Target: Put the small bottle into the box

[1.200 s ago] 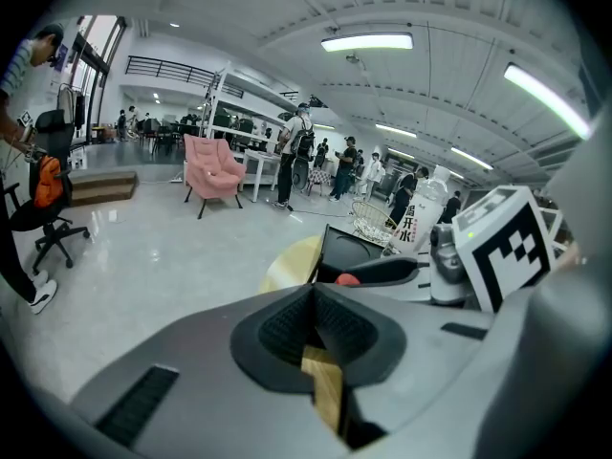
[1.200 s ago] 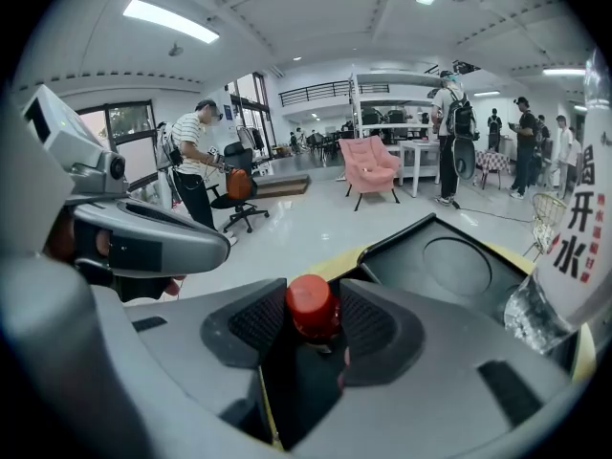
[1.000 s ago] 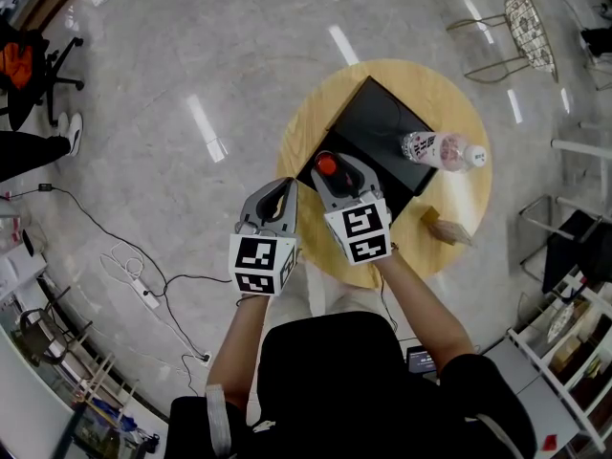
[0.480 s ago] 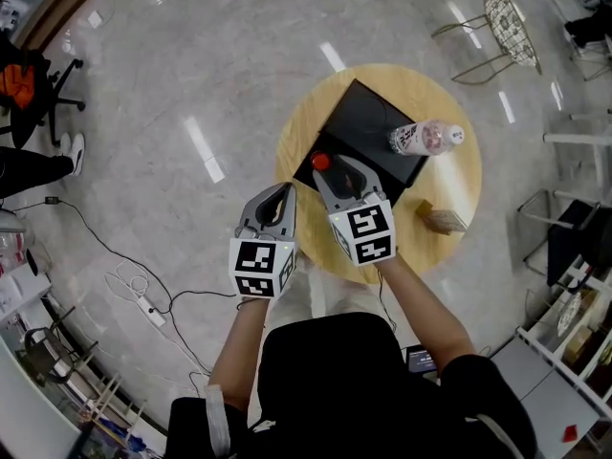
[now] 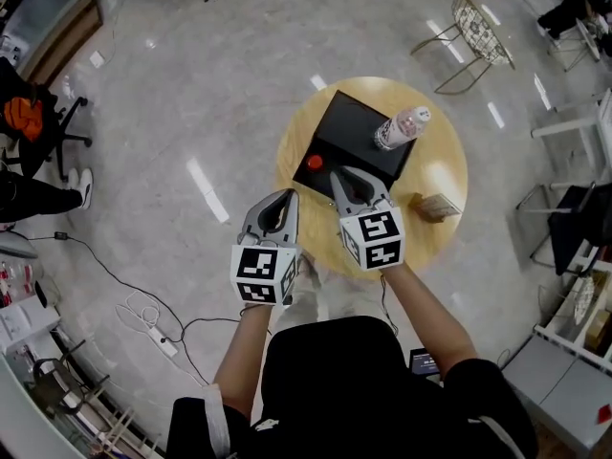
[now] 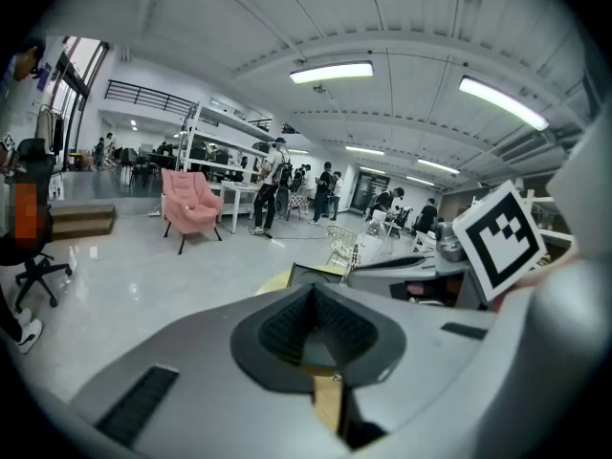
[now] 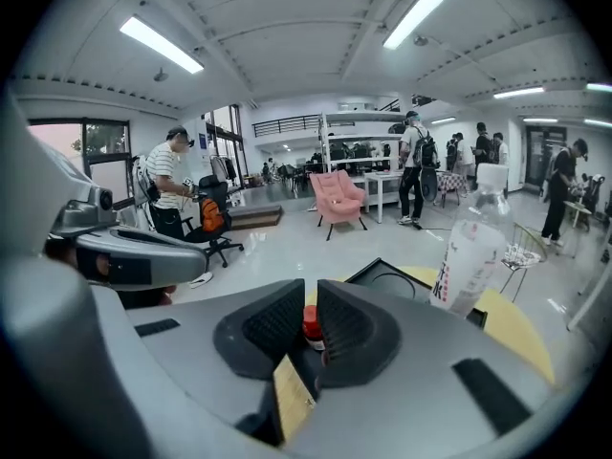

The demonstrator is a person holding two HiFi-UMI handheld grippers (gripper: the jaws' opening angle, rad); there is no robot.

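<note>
The small bottle (image 5: 314, 162), seen by its red cap, stands upright at the near-left corner of the black box (image 5: 356, 127) on the round wooden table (image 5: 442, 165). My right gripper (image 5: 342, 174) sits just behind it and does not touch it. Its jaws are closing to a narrow gap with nothing between them. In the right gripper view the red cap (image 7: 312, 321) shows through that gap (image 7: 311, 304), beyond the tips. My left gripper (image 5: 285, 197) hangs shut and empty off the table's near-left edge. In the left gripper view its pads meet (image 6: 311, 295).
A tall clear water bottle (image 5: 400, 127) stands at the box's far-right edge, also in the right gripper view (image 7: 469, 256). A small wooden block (image 5: 437, 206) lies on the table's right. Wire chairs (image 5: 473, 27) stand beyond; cables (image 5: 143, 304) trail on the floor at left.
The right gripper has drawn back off the small bottle, which stays in the box, and its jaws have narrowed from wide apart. The left gripper has hardly moved.
</note>
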